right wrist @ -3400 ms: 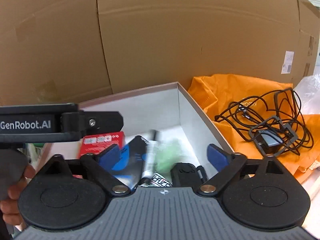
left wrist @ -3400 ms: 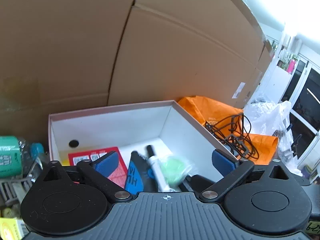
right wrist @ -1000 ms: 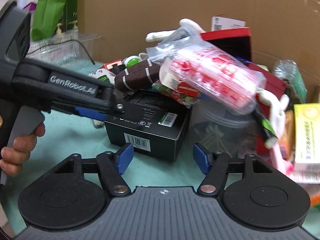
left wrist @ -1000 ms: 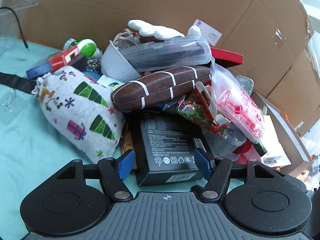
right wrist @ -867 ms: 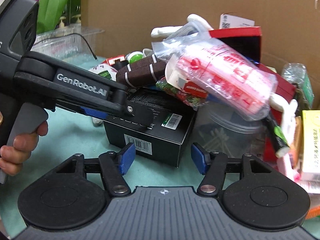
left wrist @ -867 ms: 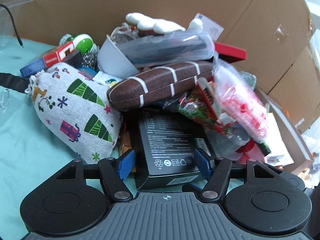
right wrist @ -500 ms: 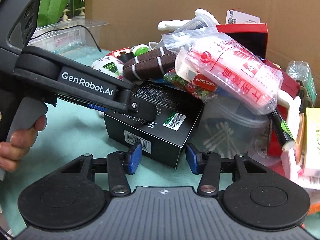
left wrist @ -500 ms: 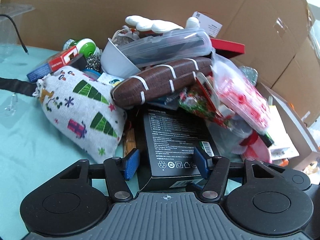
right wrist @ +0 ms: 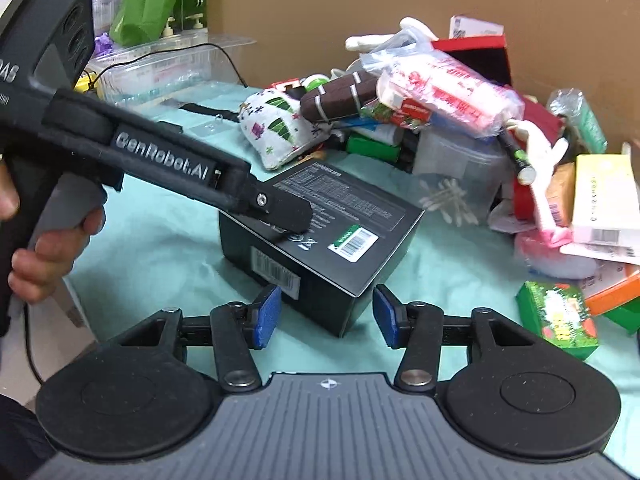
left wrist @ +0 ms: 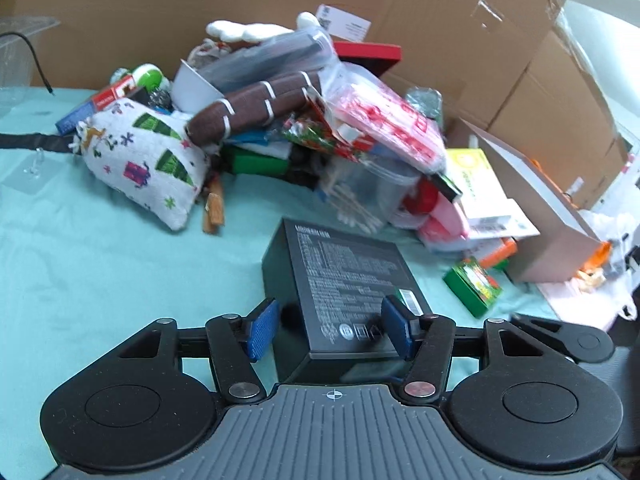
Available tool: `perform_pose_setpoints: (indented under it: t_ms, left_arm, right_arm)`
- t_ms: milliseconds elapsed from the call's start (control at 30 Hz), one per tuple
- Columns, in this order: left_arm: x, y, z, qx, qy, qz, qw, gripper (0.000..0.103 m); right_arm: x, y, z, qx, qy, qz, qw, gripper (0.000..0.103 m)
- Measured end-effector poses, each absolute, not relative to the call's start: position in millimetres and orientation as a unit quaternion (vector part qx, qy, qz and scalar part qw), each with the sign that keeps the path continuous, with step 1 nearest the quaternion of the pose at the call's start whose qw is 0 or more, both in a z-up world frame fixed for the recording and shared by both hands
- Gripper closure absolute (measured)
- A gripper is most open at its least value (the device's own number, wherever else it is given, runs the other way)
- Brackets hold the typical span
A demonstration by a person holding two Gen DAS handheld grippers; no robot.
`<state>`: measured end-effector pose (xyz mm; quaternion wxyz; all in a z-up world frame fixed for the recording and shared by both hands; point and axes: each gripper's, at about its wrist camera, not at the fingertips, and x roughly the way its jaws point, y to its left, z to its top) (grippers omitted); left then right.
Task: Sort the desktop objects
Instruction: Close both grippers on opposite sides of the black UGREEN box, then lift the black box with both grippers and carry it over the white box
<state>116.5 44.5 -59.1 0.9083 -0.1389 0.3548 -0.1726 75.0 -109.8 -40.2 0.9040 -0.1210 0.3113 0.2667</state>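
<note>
A black printed box (left wrist: 344,268) lies on the teal cloth (left wrist: 100,260), apart from the heap behind it. My left gripper (left wrist: 329,330) straddles its near end with the jaws opening. The left pad (left wrist: 262,330) stands just off the box's side, and the right pad (left wrist: 396,332) is over its top edge. In the right wrist view the left gripper's finger (right wrist: 288,212) rests over the box (right wrist: 360,204). My right gripper (right wrist: 324,316) is opening too, with the box's near corner just ahead of its pads and untouched.
The heap holds a brown striped case (left wrist: 256,100), a Christmas-print bag (left wrist: 144,152), a clear tub of cotton swabs (left wrist: 368,188) and a red-printed plastic bag (left wrist: 384,120). A small green box (left wrist: 474,286) lies to the right. Cardboard walls (left wrist: 440,20) close the back. A hand (right wrist: 52,256) holds the left gripper.
The black box has come out from under the heap towards me, and both grippers have drawn back with it. Both pairs of jaws narrowed, then widened again.
</note>
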Motion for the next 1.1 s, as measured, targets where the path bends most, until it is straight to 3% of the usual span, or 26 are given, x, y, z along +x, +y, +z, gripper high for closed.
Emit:
perform_pose_setpoints:
  t_ms: [133, 267, 300, 333, 433, 500, 567, 700, 833, 1100]
  left_arm:
    - [128, 47, -65, -0.149, 0.366, -0.167, 0.903, 0.018]
    - [137, 49, -71, -0.167, 0.381, -0.177, 0.892, 0.015]
    - [138, 48, -73, -0.169, 0.383, -0.181, 0.890, 0.017]
    - [139, 47, -74, -0.169, 0.385, -0.185, 0.888, 0.027]
    - [140, 46, -72, -0.162, 0.386, -0.194, 0.887, 0.034]
    - [141, 45, -70, -0.153, 0.384, -0.195, 0.889, 0.035]
    - [142, 44, -71, -0.154, 0.386, -0.196, 0.888, 0.025]
    - [142, 39, -72, -0.142, 0.386, -0.193, 0.891, 0.030]
    - [137, 35, -65, -0.133, 0.381, -0.181, 0.897, 0.039]
    - [121, 6, -42, -0.103, 0.356, -0.193, 0.909, 0.042]
  right_arm:
    - [85, -115, -43, -0.099, 0.317, 0.271, 0.903, 0.036]
    - [90, -113, -49, -0.098, 0.322, 0.286, 0.897, 0.035]
    - [89, -112, -50, -0.102, 0.321, 0.287, 0.897, 0.035]
    - [89, -110, -50, -0.104, 0.321, 0.289, 0.896, 0.035]
    - [92, -111, -51, -0.099, 0.325, 0.292, 0.894, 0.033]
    - [94, -115, -51, -0.083, 0.325, 0.296, 0.894, 0.032]
    - [97, -118, -51, -0.068, 0.325, 0.298, 0.895, 0.028]
    - [99, -117, -55, -0.058, 0.326, 0.299, 0.895, 0.028]
    - [93, -121, -51, -0.057, 0.325, 0.294, 0.897, 0.035]
    - [74, -145, -35, -0.054, 0.302, 0.280, 0.910, 0.037]
